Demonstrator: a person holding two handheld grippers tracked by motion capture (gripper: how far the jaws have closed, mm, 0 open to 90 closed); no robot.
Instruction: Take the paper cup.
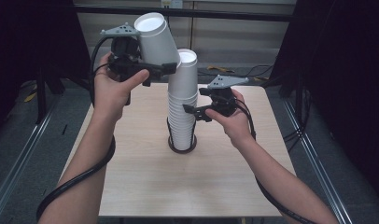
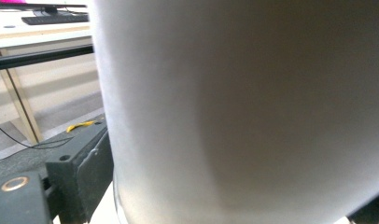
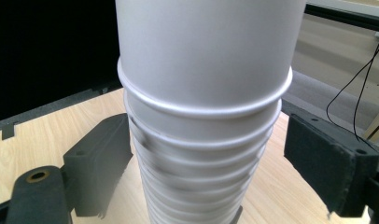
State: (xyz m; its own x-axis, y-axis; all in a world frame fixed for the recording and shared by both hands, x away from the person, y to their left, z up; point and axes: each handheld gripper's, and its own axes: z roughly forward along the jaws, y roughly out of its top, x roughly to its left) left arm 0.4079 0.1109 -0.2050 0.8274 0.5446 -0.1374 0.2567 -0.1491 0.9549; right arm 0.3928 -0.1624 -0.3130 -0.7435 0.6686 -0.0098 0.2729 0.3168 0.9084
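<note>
A tall stack of upturned white paper cups stands mid-table in a black wire holder. My left gripper is raised above and left of the stack, shut on a single white cup that tilts with its base up; the cup's wall sits close in the left gripper view between the black jaws. My right gripper reaches in from the right at mid-height of the stack. In the right gripper view its jaws stand open on either side of the stack, close to the rims.
The light wooden table has metal rails on the floor along both sides. Black cables trail from both grippers along the forearms. A desk with a keyboard stands far behind.
</note>
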